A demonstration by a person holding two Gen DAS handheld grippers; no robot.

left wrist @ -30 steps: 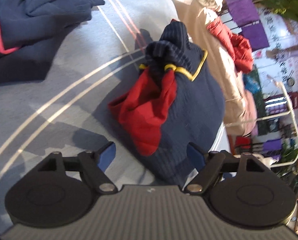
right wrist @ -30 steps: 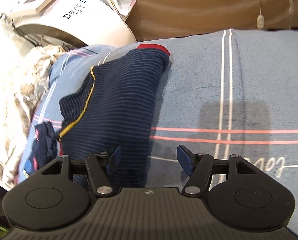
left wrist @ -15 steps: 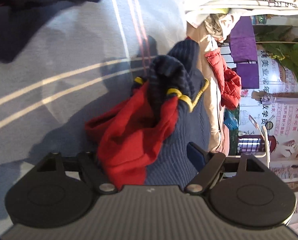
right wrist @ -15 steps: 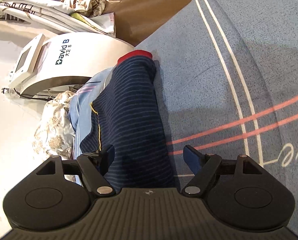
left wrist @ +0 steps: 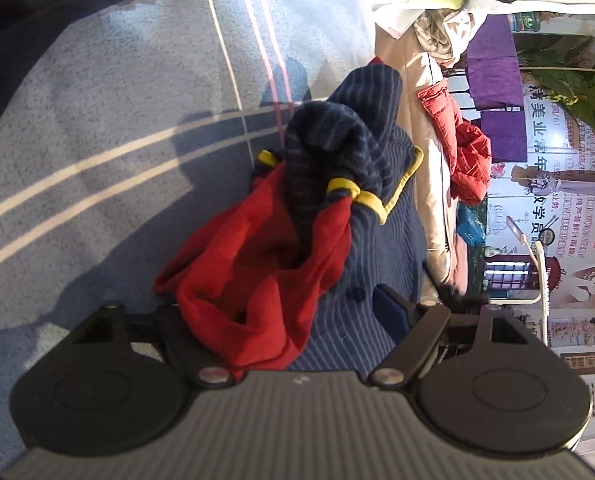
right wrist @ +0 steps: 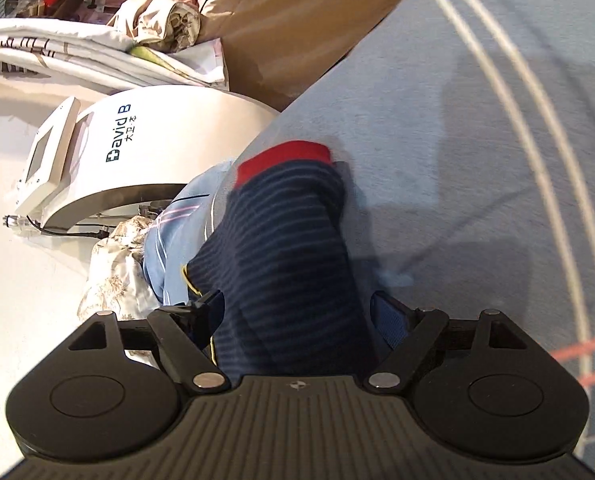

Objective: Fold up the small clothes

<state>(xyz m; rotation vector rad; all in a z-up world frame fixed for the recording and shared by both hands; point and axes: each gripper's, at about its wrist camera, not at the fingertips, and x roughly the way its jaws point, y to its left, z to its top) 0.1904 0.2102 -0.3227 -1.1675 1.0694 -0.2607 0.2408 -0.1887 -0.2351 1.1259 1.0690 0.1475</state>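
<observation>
Underneath everything lies one blue blanket with pale curved stripes and pink lines, seen again in the right wrist view. One white machine marked "David B" stands on the floor beyond the blanket's edge, and one stack of folded white bedding sits behind it. One red padded jacket hangs among pale cloth to the right of the left wrist view.

On the blanket lies one small garment: navy with thin stripes, yellow piping and a red lining that spills out in a loose bunch on its left side. Its top is bunched into a rounded hump. From the other side the same garment shows as a long striped band ending in one red cuff at the far end.

Two tongs are in play. The left gripper has its jaws spread wide, with the red lining and the striped cloth lying between them; the left finger is hidden under the red fabric, while the blue pad of the right finger rests against the navy cloth. The right gripper also stands with jaws apart, and the striped band runs straight through the gap, close to both blue pads without being pinched.
</observation>
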